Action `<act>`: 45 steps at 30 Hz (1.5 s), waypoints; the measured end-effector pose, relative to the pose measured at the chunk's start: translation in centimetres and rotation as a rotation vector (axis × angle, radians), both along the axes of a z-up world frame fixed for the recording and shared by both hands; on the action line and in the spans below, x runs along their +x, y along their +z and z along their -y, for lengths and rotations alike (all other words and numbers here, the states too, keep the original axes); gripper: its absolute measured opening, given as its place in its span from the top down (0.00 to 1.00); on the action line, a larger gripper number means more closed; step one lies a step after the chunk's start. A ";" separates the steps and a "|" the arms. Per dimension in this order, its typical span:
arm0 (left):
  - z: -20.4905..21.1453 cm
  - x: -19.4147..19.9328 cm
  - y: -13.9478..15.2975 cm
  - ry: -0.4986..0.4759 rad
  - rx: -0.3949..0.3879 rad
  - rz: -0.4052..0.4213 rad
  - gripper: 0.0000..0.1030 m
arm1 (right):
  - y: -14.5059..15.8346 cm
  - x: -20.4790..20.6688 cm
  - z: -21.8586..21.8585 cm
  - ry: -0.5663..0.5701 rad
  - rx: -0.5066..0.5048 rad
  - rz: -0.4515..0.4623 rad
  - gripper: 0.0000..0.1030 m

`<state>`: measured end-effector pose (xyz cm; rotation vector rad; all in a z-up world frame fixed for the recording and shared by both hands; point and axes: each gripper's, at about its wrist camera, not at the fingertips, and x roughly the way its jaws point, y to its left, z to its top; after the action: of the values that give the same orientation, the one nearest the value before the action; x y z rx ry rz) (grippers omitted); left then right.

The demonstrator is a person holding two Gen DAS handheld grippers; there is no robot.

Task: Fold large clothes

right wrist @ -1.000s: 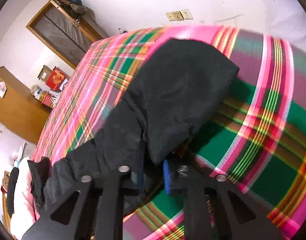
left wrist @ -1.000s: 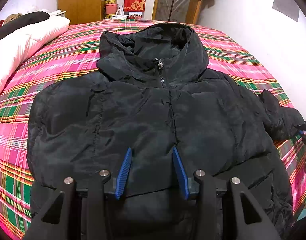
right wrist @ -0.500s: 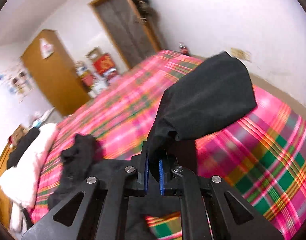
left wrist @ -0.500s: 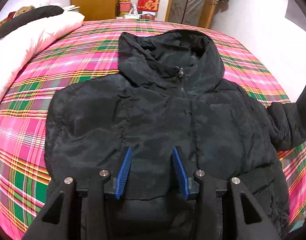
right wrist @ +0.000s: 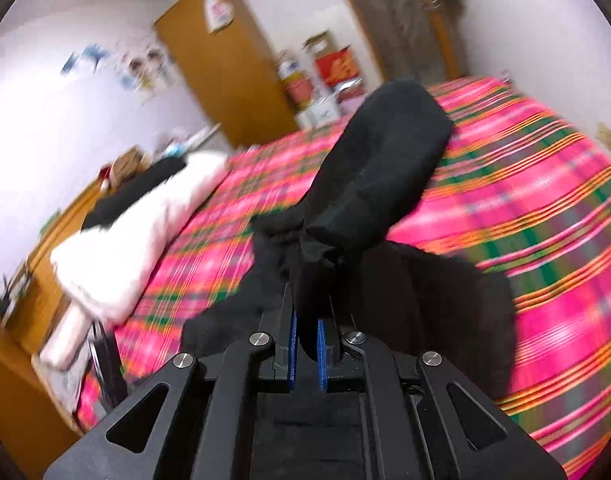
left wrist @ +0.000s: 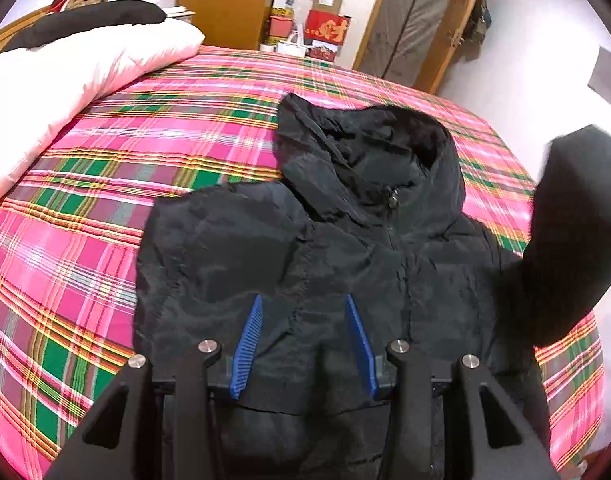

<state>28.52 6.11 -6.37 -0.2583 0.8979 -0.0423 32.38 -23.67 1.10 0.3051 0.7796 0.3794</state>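
A black hooded puffer jacket lies front up and zipped on the pink plaid bed, hood toward the far end. My left gripper is open and empty, just above the jacket's lower front. My right gripper is shut on the jacket's right sleeve near the cuff and holds it lifted off the bed. The raised sleeve also shows in the left wrist view, standing up at the right. The right gripper's view is blurred by motion.
A white duvet with a black garment on it lies along the bed's left side. A wooden wardrobe, stacked boxes and a door stand beyond the far end. A white wall runs close along the right.
My right gripper has closed on the sleeve cuff, lifted it off the bed and swung it left over the jacket. My left gripper drifted left and stayed open.
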 end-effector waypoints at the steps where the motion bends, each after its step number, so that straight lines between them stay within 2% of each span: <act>1: -0.3 0.0 0.1 0.008 -0.005 0.002 0.56 | -1.4 0.4 -1.1 0.022 -0.001 -0.024 0.93; 7: -2.3 0.2 0.5 0.059 -0.042 0.001 0.56 | -8.9 2.3 -6.2 0.099 -0.013 -0.174 0.92; 10: -2.4 0.1 0.6 0.053 -0.050 0.006 0.56 | -11.9 2.9 -7.0 0.110 -0.025 -0.233 0.88; 13: -2.2 0.1 0.9 0.035 -0.064 0.020 0.56 | -13.2 2.8 -7.5 0.127 -0.011 -0.261 0.76; 14: -2.1 0.1 1.0 0.029 -0.069 0.024 0.56 | -13.2 2.7 -7.5 0.132 -0.006 -0.260 0.69; 15: -2.1 0.0 1.0 0.024 -0.076 0.028 0.56 | -13.1 2.5 -7.6 0.145 0.002 -0.254 0.58; 17: -2.1 0.0 1.2 0.017 -0.095 0.036 0.56 | -12.5 1.9 -7.9 0.171 0.006 -0.238 0.47; 22: -1.9 -0.2 1.8 -0.005 -0.146 0.061 0.55 | -10.0 0.0 -7.8 0.220 -0.019 -0.178 0.47; 25: -1.9 0.1 1.4 -0.025 -0.214 0.048 0.46 | -8.7 -0.8 -5.8 0.186 -0.041 -0.132 0.47; 27: -1.5 0.7 0.4 -0.055 -0.262 0.003 0.44 | -8.2 -0.9 -4.1 0.129 -0.071 -0.114 0.47; 32: 0.4 3.0 -4.0 -0.108 -0.356 -0.193 0.44 | -8.6 -0.7 2.3 -0.030 -0.083 -0.134 0.47; 34: 1.3 3.7 -4.8 -0.124 -0.366 -0.207 0.46 | -8.7 -0.9 4.5 -0.081 -0.096 -0.142 0.47; 35: 1.6 3.7 -4.7 -0.126 -0.360 -0.189 0.65 | -8.8 -0.9 5.3 -0.101 -0.104 -0.143 0.47; 37: 1.7 3.2 -4.1 -0.121 -0.343 -0.139 0.90 | -8.7 -1.0 7.0 -0.141 -0.119 -0.145 0.47; 39: 1.4 2.3 -3.0 -0.097 -0.325 -0.085 0.93 | -8.4 -0.9 8.2 -0.178 -0.135 -0.138 0.47; 42: 1.3 0.8 -1.9 -0.074 -0.236 -0.041 0.94 | -8.0 -0.6 8.9 -0.205 -0.164 -0.100 0.49; 45: 1.5 0.5 -2.9 -0.076 -0.164 -0.082 0.94 | -9.2 0.8 8.1 -0.196 -0.212 -0.104 0.57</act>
<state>29.00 4.61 -9.25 -0.3804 0.9870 -0.1769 33.16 -31.73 -8.12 0.2011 0.8757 0.0960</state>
